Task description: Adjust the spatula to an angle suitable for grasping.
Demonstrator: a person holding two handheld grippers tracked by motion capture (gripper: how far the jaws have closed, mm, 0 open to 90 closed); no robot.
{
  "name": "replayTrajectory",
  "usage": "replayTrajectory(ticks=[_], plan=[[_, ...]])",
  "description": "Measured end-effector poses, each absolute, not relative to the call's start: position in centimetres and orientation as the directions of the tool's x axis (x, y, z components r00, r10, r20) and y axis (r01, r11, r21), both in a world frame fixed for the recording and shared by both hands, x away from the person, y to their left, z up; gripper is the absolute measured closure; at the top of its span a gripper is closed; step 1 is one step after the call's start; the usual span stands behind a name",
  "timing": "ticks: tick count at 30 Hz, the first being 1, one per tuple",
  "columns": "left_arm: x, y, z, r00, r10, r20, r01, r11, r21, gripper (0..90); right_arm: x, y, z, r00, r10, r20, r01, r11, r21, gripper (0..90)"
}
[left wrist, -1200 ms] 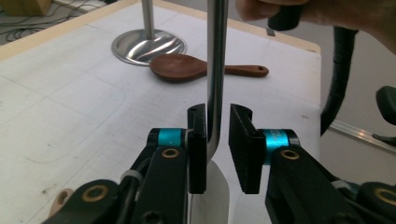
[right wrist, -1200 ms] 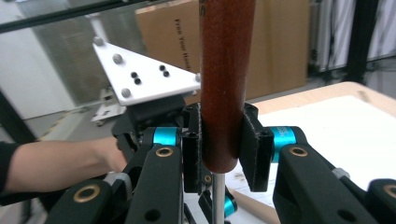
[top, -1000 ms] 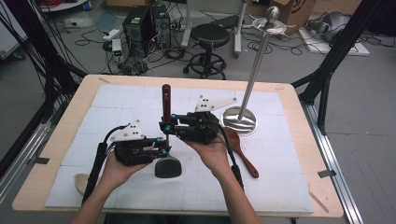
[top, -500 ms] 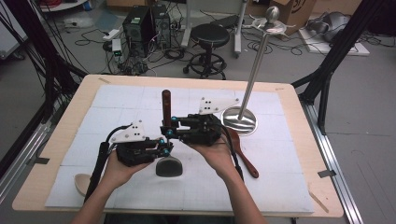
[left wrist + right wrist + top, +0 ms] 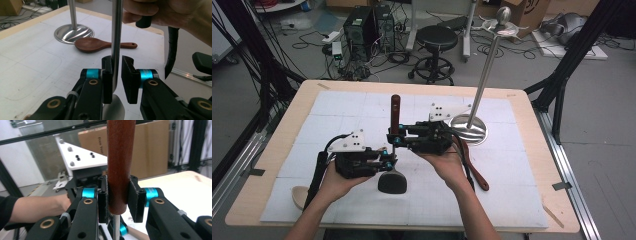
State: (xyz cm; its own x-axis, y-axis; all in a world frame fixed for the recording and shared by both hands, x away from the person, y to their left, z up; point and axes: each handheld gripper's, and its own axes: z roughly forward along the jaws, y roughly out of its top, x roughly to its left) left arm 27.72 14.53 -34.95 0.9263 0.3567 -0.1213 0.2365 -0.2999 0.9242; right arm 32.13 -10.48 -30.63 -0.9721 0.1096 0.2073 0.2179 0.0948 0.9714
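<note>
Near the middle of the table point(image 5: 272, 150), I hold a ladle point(image 5: 395, 117) upright between my two grippers. My right gripper point(image 5: 393, 136) is clamped on its brown wooden handle point(image 5: 120, 165), both pads pressed flat against the wood. Just below that, toward seven o'clock in the high view, my left gripper point(image 5: 388, 159) stands around the steel shaft point(image 5: 116, 37); its jaws have just been opening a little, one pad lies against the metal and a slim gap shows at the other, so the hold is loose at best. The ladle's dark bowl point(image 5: 392, 183) hangs at six o'clock from the left gripper, just over the white mat point(image 5: 512, 200).

At three o'clock from my right hand point(image 5: 447, 165) lies a brown wooden spoon point(image 5: 472, 167), and past it at one o'clock stands a steel stand point(image 5: 469, 129) with its round base. A pale wooden spoon point(image 5: 299, 196) rests at eight o'clock, near the table's front edge.
</note>
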Motion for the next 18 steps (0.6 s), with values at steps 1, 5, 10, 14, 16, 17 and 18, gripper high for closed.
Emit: replayTrajectory(ticks=[1, 5, 10, 14, 16, 17, 18], plan=[[27.8, 14.7, -34.9, 0.925, 0.360, -0.125, 0.241, -0.297, 0.924, 76.4, 32.1, -10.7, -30.6, -0.971, 0.123, 0.204, 0.216, 0.096, 0.972, 73.4], [27.7, 15.4, -34.9, 0.915, 0.382, -0.128, 0.247, -0.281, 0.927, 72.1, 32.3, -11.4, -30.5, -0.965, 0.173, 0.198, 0.217, 0.100, 0.971, 73.5], [27.6, 16.3, -35.1, 0.900, 0.419, -0.122, 0.255, -0.278, 0.926, 67.5, 32.5, -12.4, -30.3, -0.957, 0.212, 0.200, 0.224, 0.097, 0.970, 73.5], [27.6, 17.1, -35.4, 0.890, 0.439, -0.123, 0.265, -0.279, 0.923, 65.4, 32.8, -13.2, -30.1, -0.948, 0.252, 0.192, 0.223, 0.099, 0.970, 73.5], [27.7, 17.3, -35.6, 0.887, 0.444, -0.125, 0.272, -0.285, 0.919, 63.9, 33.0, -13.7, -30.0, -0.942, 0.272, 0.195, 0.229, 0.098, 0.968, 73.5], [27.7, 17.4, -35.6, 0.888, 0.446, -0.116, 0.268, -0.294, 0.918, 63.1, 33.0, -13.9, -29.9, -0.940, 0.279, 0.198, 0.233, 0.098, 0.967, 73.5], [27.7, 17.4, -35.7, 0.886, 0.450, -0.114, 0.268, -0.297, 0.917, 62.0, 33.2, -14.2, -29.9, -0.939, 0.286, 0.194, 0.230, 0.099, 0.968, 73.5]])
